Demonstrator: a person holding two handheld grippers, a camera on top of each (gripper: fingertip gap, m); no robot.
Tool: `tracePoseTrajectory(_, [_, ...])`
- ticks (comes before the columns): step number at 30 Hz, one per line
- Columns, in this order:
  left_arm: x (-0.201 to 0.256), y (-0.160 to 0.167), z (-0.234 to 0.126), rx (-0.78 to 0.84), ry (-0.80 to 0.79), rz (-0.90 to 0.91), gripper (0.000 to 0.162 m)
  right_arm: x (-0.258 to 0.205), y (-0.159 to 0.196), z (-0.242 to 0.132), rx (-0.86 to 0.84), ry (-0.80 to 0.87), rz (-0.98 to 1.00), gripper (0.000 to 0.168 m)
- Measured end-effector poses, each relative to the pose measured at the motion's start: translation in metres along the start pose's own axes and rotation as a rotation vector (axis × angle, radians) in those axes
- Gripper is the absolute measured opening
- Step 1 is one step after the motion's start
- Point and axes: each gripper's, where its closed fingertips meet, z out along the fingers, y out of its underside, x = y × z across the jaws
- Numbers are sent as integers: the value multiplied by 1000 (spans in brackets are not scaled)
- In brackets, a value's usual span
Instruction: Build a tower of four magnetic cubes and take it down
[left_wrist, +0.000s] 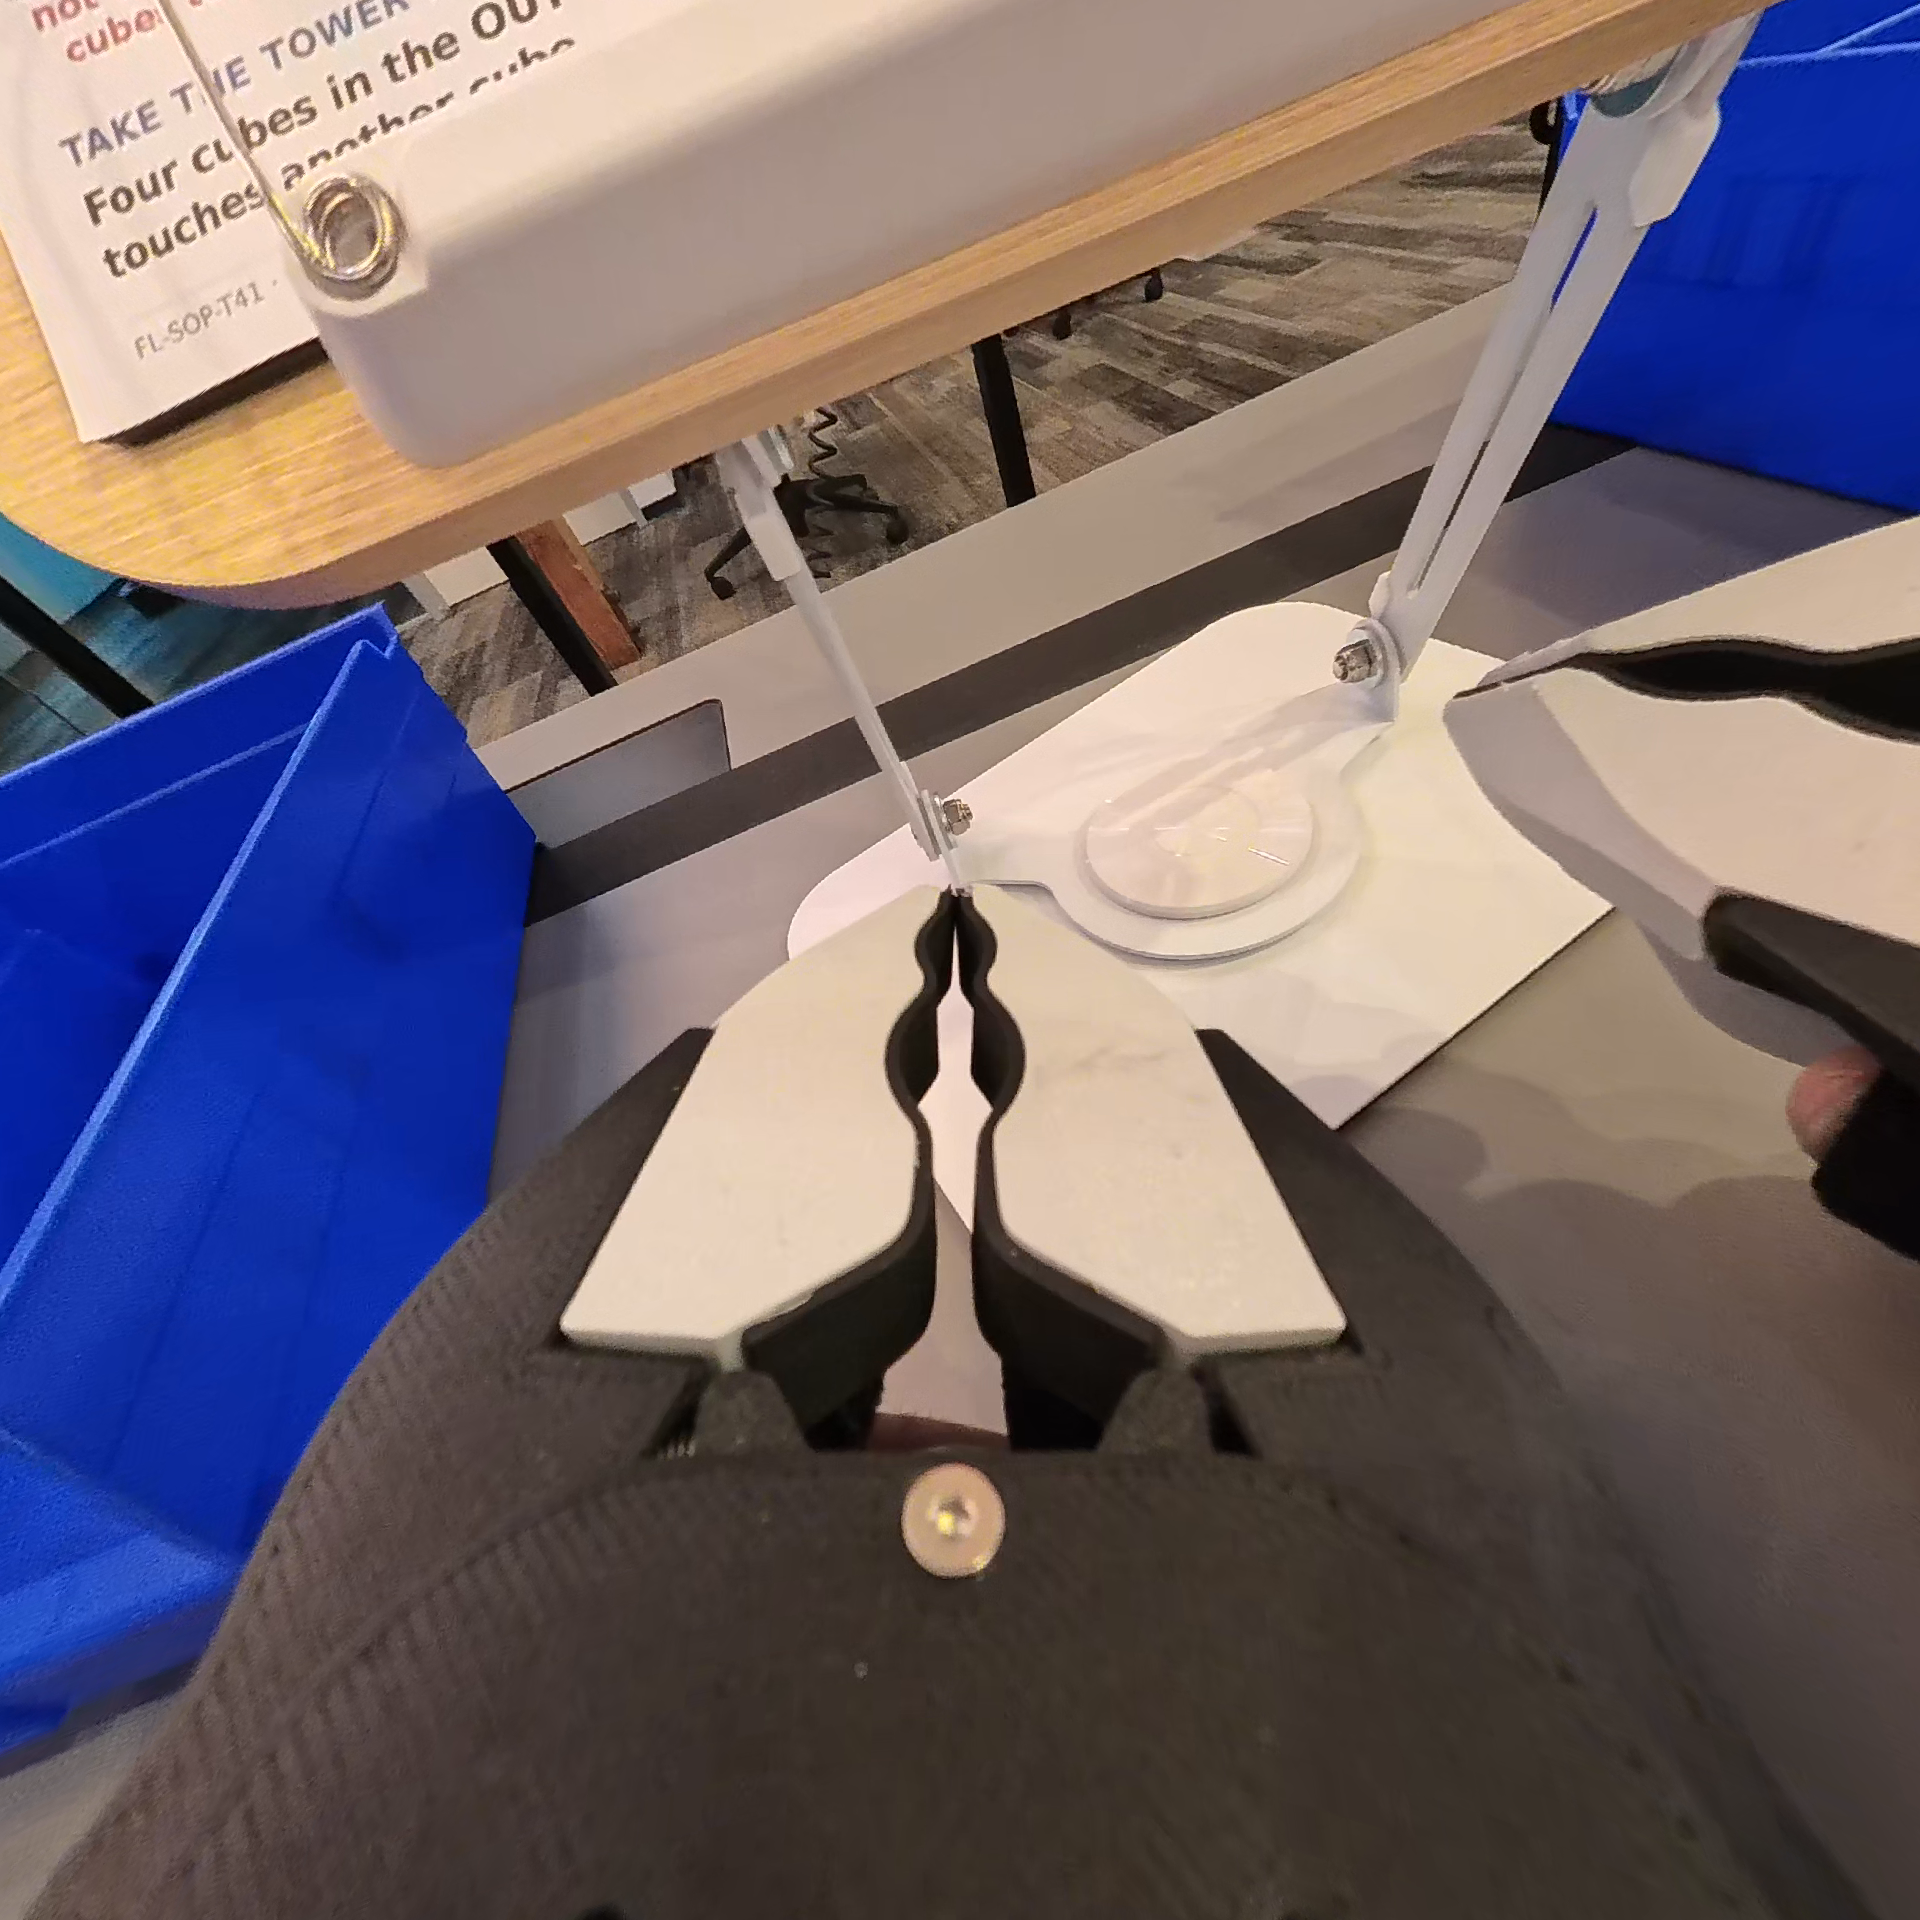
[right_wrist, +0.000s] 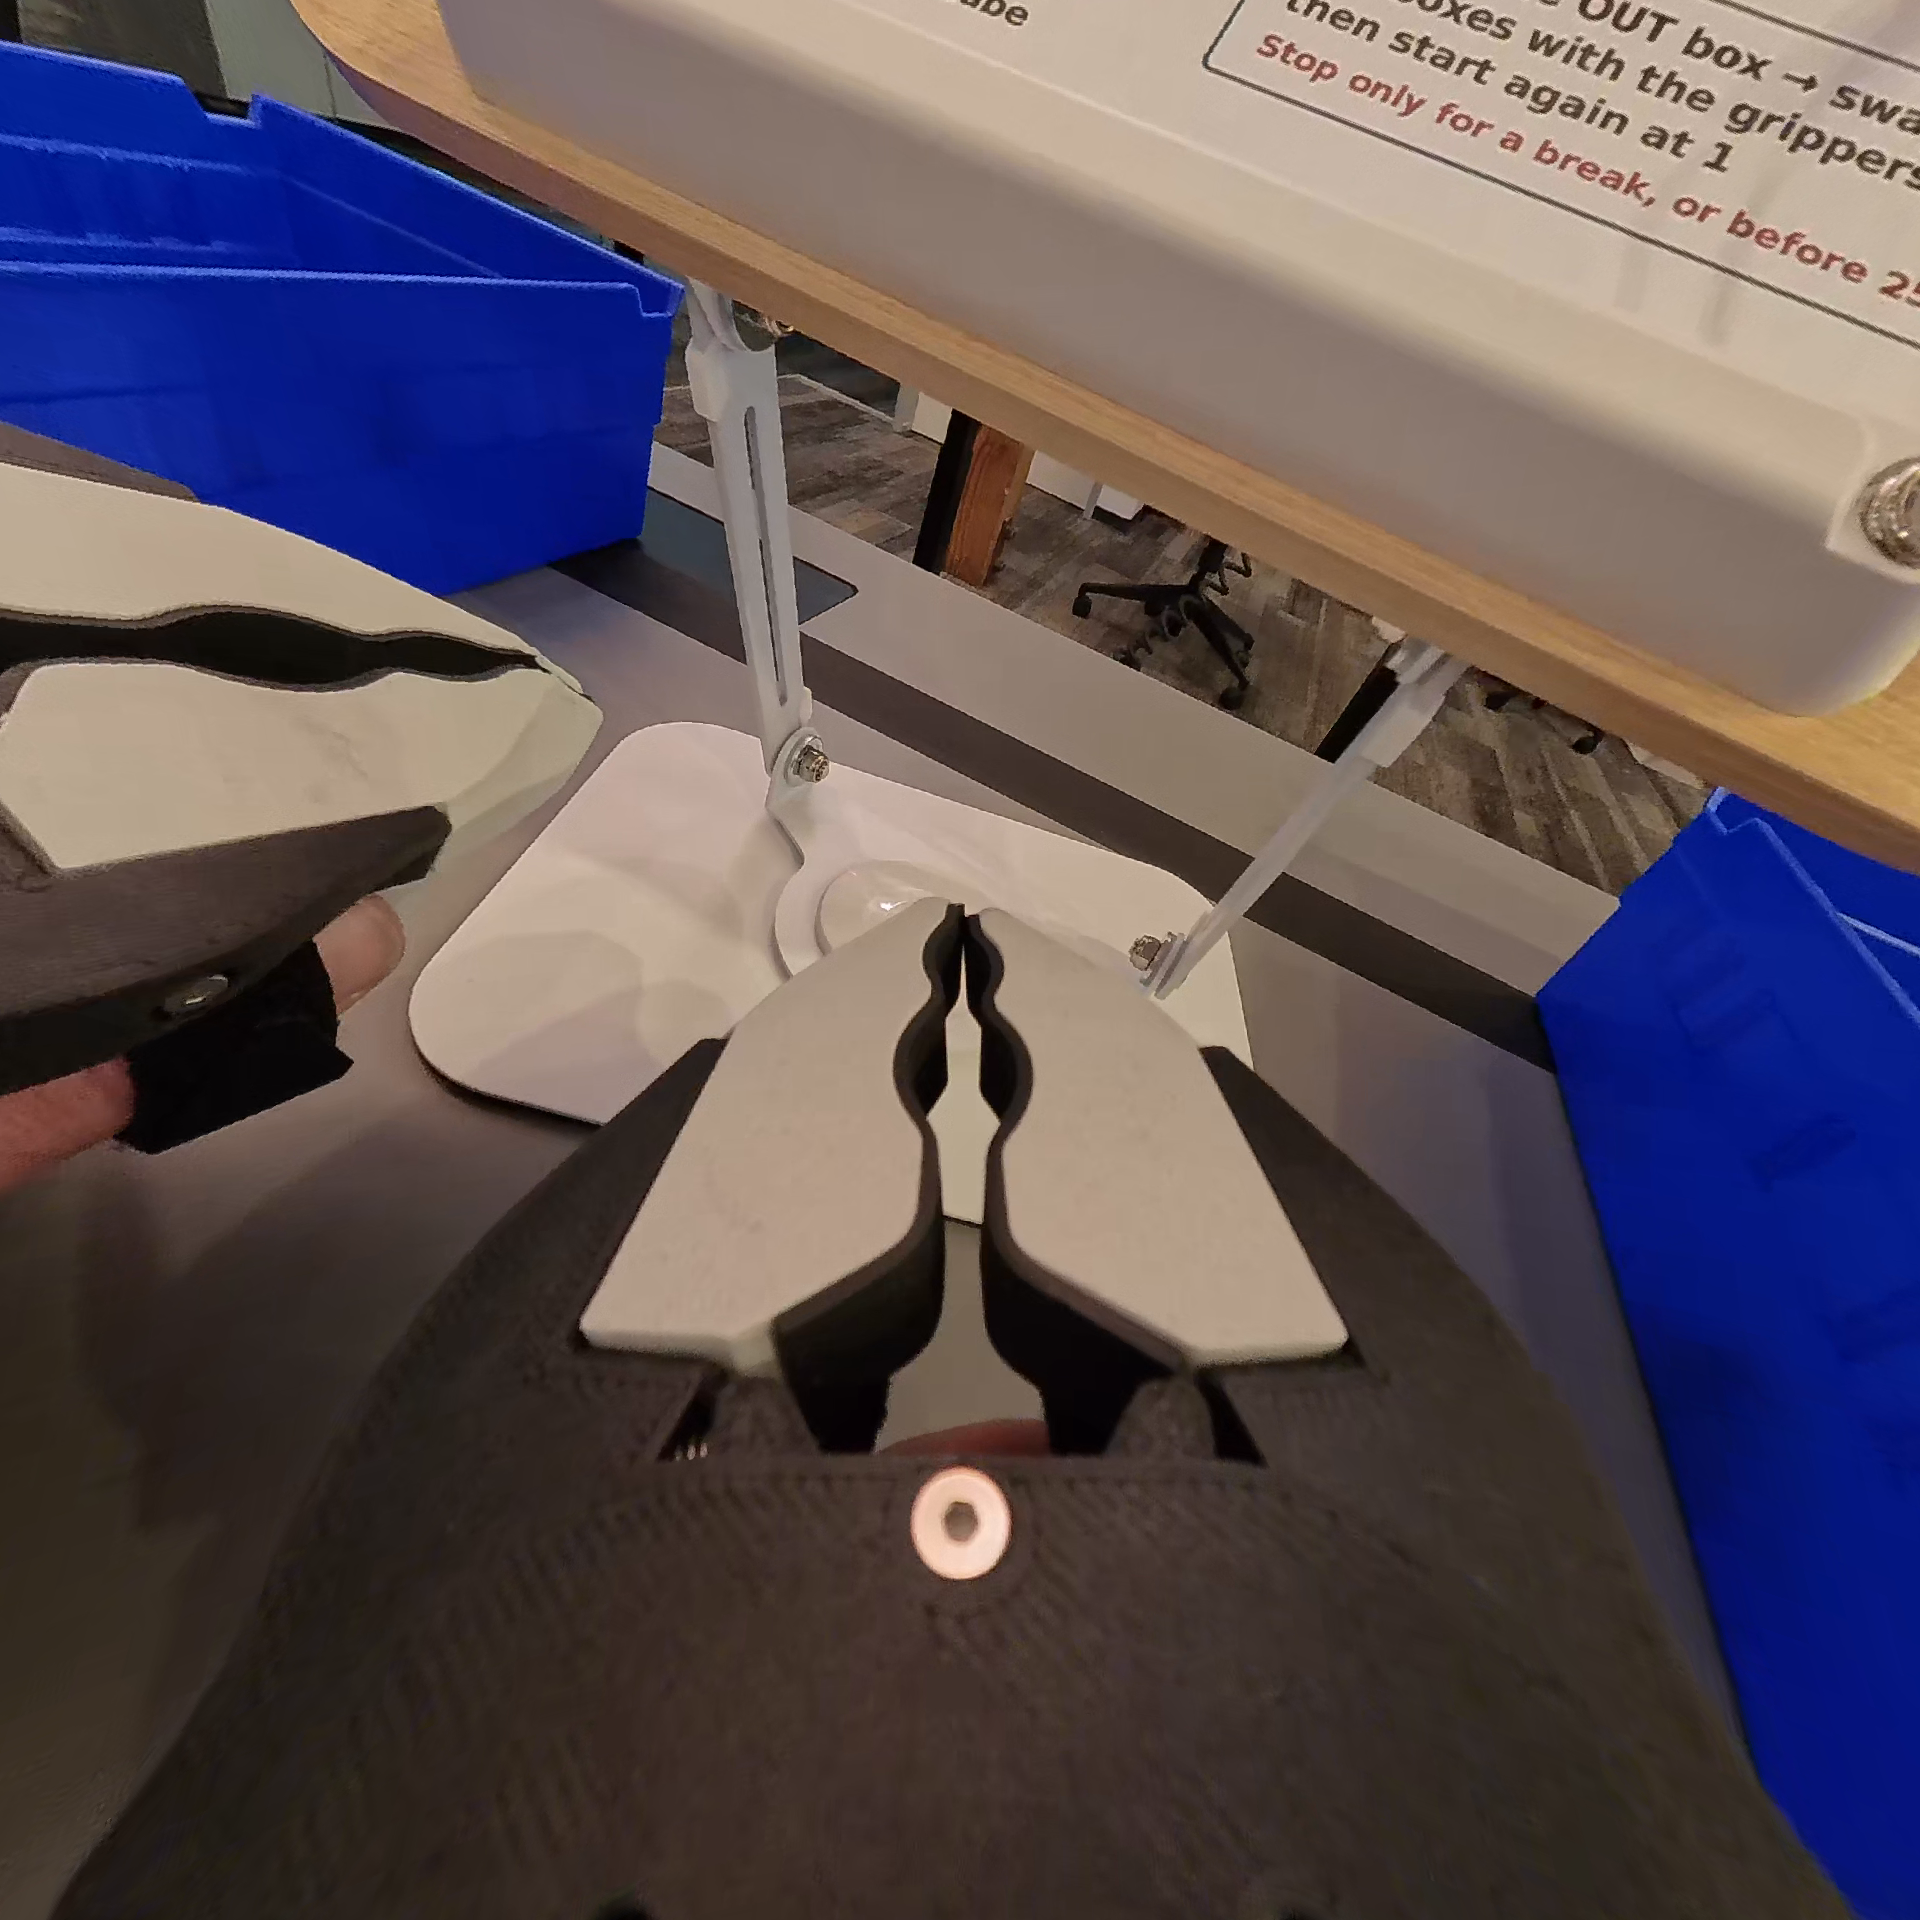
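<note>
Even, bright indoor light. Soft overlapping shadows on flat white stand base plate (left_wrist: 1299, 997) (right_wrist: 582, 935). Faint glare on clear round disc (left_wrist: 1210, 847). Wide-angle bending at edges; tilted wooden board (left_wrist: 727, 395) (right_wrist: 1143, 416) slightly blurred.

At frame left a bright blue bin (left_wrist: 208, 987) is showing; the stand's white base plate (left_wrist: 1351, 997) is lying on a grey table (left_wrist: 1558, 1195). The left gripper (left_wrist: 956, 909) is showing pale grey fingers (left_wrist: 810, 1122) edged in black.

you can't make out any cube from either view. the left blue bin (left_wrist: 260, 935) and right blue bin (right_wrist: 1745, 1143) stand on the worktop (left_wrist: 1558, 1195), well apart, and their insides are hidden from you.
</note>
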Motion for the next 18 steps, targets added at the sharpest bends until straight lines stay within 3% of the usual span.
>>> tracePoseTrajectory(18, [2, 1, 0, -5, 3, 18, 0, -3, 0, 1, -2, -8, -11, 0])
